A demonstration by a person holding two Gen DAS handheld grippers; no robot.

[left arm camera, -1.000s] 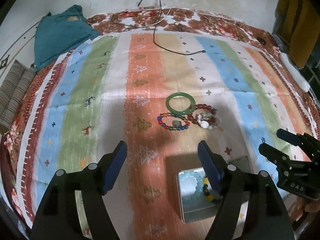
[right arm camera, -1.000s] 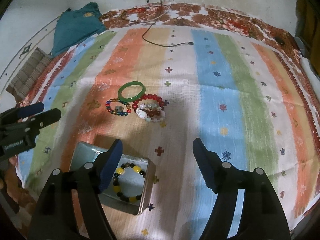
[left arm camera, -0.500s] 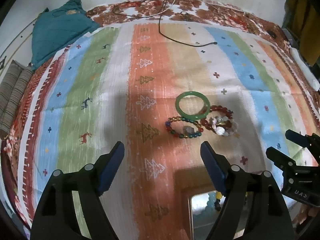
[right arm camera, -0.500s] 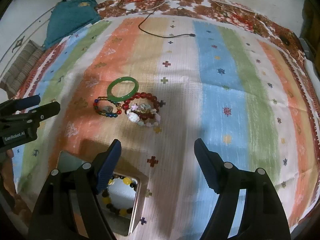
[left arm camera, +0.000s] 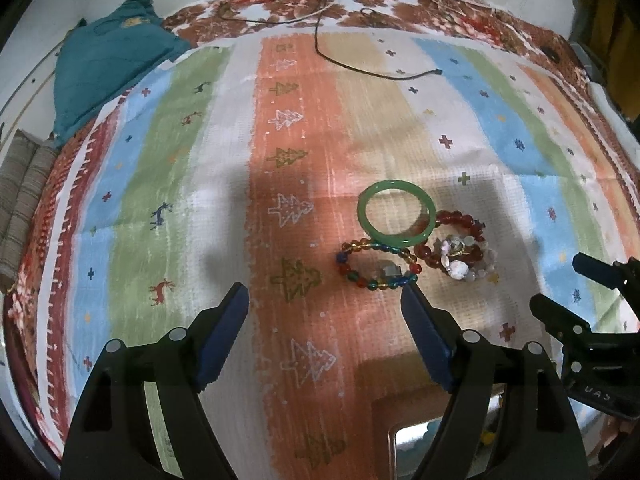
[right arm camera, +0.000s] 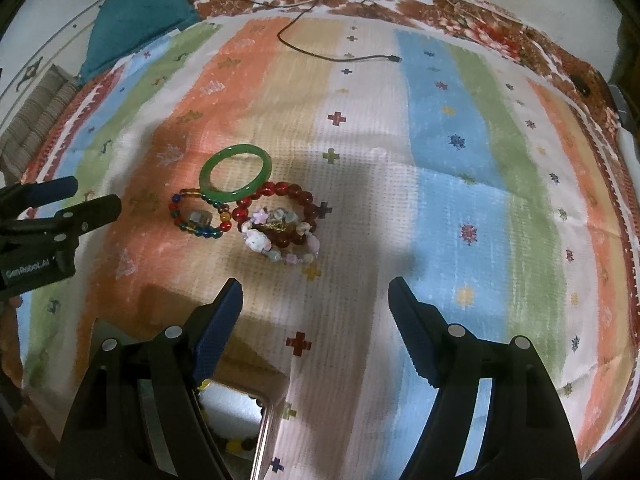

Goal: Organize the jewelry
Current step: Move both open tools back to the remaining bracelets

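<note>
Lining up on the next bracelet

Both my left gripper (left arm camera: 324, 308) and right gripper (right arm camera: 314, 300) gape wide, empty; next I judge: drop onto the green bangle (right arm camera: 235, 176), carry to tin (right arm camera: 240, 408).

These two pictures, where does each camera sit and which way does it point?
Left wrist: on the left gripper, looking forward and down at the bracelets; its open fingers show, right gripper at right edge.
Right wrist: on the right gripper, same downward look; its open fingers show, left gripper at left edge.
Shared: bangle, bracelets, tin, striped cloth.
</note>
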